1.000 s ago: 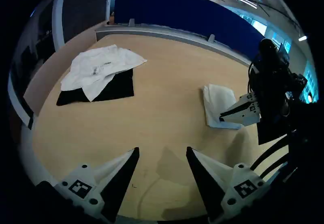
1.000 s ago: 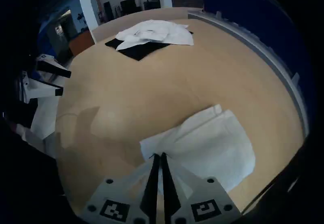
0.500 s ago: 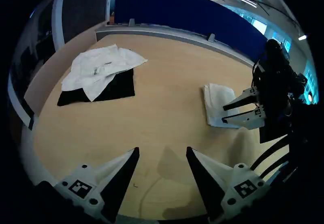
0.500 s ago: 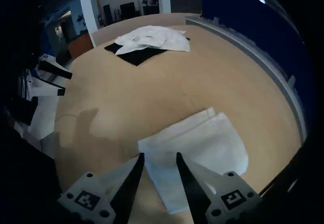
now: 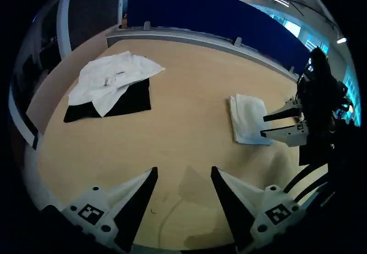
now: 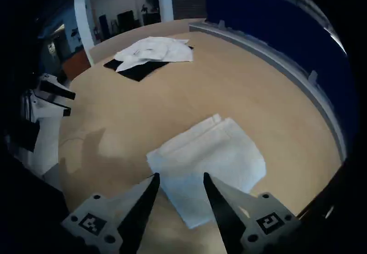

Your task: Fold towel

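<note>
A folded white towel point(image 6: 208, 153) lies flat on the wooden table point(image 6: 151, 102), just ahead of my right gripper point(image 6: 180, 176). That gripper is open, its fingertips hovering over the towel's near edge with nothing between them. In the left gripper view the same towel point(image 5: 247, 117) lies at the right. Beside its right edge the right gripper point(image 5: 273, 125) stands open, held by a person in dark clothing. My left gripper point(image 5: 183, 170) is open over bare table near the front edge, well away from the towel.
White cloths heaped on a black cloth point(image 5: 130, 98) lie at the table's far left, the white heap point(image 6: 151, 49) also showing in the right gripper view. A blue partition point(image 5: 215, 15) and a grey rail run along the far edge. The left gripper point(image 6: 52, 98) sits by the table's left rim.
My right gripper was shut on the towel's edge; it opened, let go and drew back a little. The towel now lies flat. The left gripper has stayed put.
</note>
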Demonstrator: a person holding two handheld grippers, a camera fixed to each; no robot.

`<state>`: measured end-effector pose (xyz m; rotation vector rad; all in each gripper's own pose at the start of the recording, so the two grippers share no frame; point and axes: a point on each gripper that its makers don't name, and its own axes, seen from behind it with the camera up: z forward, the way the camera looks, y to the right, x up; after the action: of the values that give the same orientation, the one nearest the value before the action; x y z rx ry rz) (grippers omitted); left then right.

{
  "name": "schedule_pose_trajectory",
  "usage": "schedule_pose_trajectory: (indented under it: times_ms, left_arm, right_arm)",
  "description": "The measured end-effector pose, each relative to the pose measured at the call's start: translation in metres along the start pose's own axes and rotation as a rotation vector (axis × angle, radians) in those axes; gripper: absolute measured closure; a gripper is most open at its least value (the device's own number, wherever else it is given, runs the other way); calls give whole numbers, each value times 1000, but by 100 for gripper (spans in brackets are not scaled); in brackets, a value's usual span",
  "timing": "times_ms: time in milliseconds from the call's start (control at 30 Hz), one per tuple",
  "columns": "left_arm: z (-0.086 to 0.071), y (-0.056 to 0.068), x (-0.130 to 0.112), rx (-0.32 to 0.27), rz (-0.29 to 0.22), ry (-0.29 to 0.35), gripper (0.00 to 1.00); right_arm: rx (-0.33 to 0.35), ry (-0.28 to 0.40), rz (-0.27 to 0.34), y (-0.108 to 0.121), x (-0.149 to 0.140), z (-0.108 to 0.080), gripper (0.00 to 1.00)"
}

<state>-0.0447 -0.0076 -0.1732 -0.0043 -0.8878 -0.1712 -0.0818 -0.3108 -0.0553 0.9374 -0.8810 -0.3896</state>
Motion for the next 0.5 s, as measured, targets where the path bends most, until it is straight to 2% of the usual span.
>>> schedule_pose_trajectory:
  times_ms: [200, 500]
  left_arm:
    - [1, 2, 3, -5, 9, 0, 14]
    - [2, 6, 5, -13, 20, -1, 15]
  right_arm:
    - [-64, 6, 125, 9, -19, -14, 19]
    - [-106, 12, 197, 10, -35, -24, 9]
